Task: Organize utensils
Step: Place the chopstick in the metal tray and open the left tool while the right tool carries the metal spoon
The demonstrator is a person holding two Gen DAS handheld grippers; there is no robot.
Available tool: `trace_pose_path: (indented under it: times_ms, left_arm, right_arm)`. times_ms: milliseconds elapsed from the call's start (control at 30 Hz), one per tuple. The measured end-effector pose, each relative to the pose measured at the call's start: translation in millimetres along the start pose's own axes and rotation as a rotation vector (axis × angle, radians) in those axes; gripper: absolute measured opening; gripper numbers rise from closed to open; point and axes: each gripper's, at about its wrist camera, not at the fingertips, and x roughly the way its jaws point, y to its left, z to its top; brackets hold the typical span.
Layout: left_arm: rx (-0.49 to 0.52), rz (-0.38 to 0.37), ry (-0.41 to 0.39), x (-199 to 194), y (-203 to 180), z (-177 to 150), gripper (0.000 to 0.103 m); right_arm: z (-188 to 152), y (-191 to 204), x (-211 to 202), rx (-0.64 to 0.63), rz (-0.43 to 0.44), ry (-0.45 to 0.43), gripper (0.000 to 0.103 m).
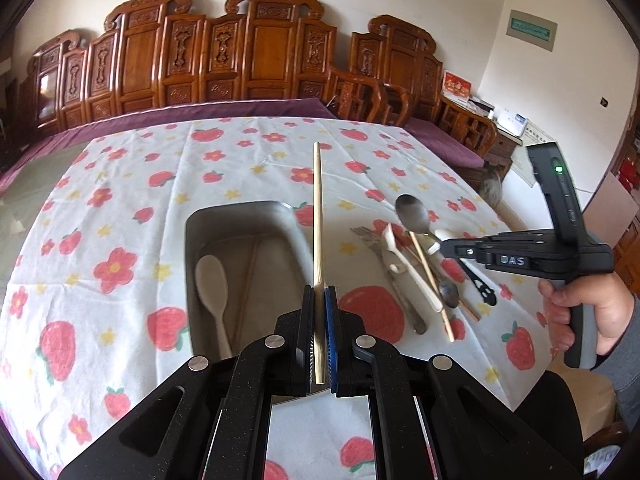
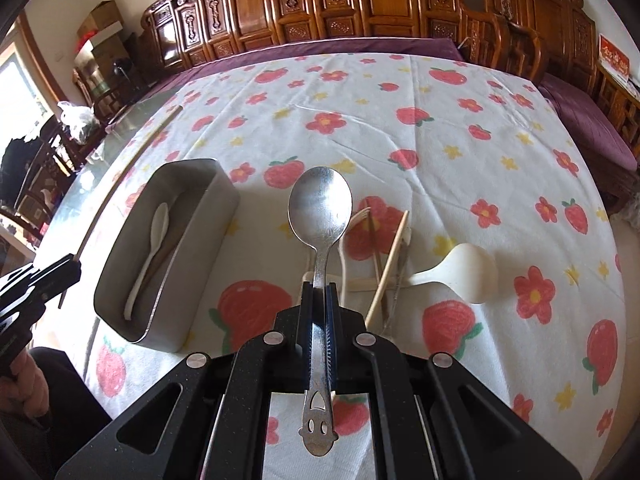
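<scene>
My left gripper (image 1: 319, 300) is shut on a wooden chopstick (image 1: 317, 216) that points away over the right rim of the metal tray (image 1: 192, 224). The tray holds a white plastic spoon (image 1: 212, 288) and a chopstick (image 1: 248, 280). My right gripper (image 2: 319, 292) is shut on the handle of a metal spoon (image 2: 320, 204), held above the table right of the tray (image 2: 200, 240). The right gripper also shows in the left wrist view (image 1: 450, 249), over the utensil pile. The left gripper (image 2: 70, 270) shows at the left edge of the right wrist view.
A pile of utensils lies right of the tray: a metal fork (image 1: 384, 264), white spoons (image 1: 400, 256), a chopstick (image 1: 430, 280) and a small metal spoon (image 1: 450, 294). A white ladle (image 2: 464, 272) lies to the right. The strawberry tablecloth (image 1: 120, 208) covers the table; carved wooden furniture stands behind.
</scene>
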Motion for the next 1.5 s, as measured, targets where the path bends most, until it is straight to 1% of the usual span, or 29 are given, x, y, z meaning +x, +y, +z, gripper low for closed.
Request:
trace_pose_path:
  times_ms: [267, 467, 733, 1000, 1233, 1500]
  left_arm:
    - [-0.011, 0.051, 0.072, 10.6, 19.5, -9.9, 0.004]
    - [-0.03, 0.074, 0.14, 28.7, 30.5, -17.8, 0.004]
    - [-0.042, 0.078, 0.172, 40.5, 35.7, -19.4, 0.004]
    - [-0.043, 0.068, 0.164, 44.4, 36.4, -13.6, 0.004]
    - [-0.07, 0.057, 0.123, 31.2, 48.2, -5.2, 0.004]
    - [-0.07, 0.1, 0.073, 12.4, 62.3, 2.7, 0.004]
  right_arm:
    - [0.4, 24.5, -4.0, -0.037, 0.033, -0.002, 0.007]
    - [2.3, 44.1, -0.5, -0.066, 0.049, 0.01, 0.007]
    - [7.4, 64.1, 2.7, -0.093, 0.074, 0.019, 0.007]
    - [12.0, 83.3, 10.2, -0.113, 0.1, 0.03, 0.007]
    - [19.0, 101.5, 20.3, -0.126, 0.12, 0.039, 0.007]
    - [30.0, 132.6, 33.5, -0.144, 0.152, 0.04, 0.007]
